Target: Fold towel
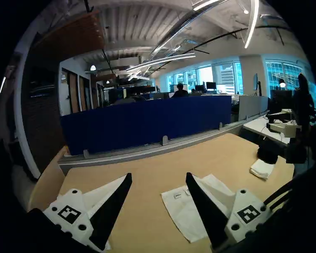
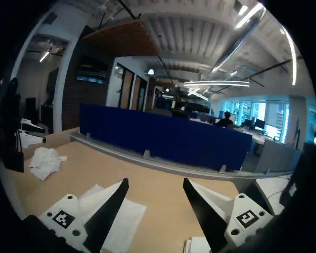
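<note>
Left gripper (image 1: 158,198) is spread wide, its fingers apart above the table (image 1: 166,166). In the left gripper view the towel (image 1: 181,208) lies flat and open on the wood, and its far side slips behind the finger on the picture's right. Off at the far right edge of the table sits a small folded cloth (image 1: 262,168), well apart from the towel.

In the right gripper view the right gripper (image 2: 153,202) is just as wide open. Here the towel (image 2: 126,219) lies low on the picture's left and passes behind that finger. This view also shows a crumpled cloth (image 2: 44,162) heaped near the table's left end. Whether any finger touches the towel, I cannot tell.

A blue divider (image 1: 145,122) runs along the back of the table, and a person (image 2: 226,119) sits at the desks beyond it.
</note>
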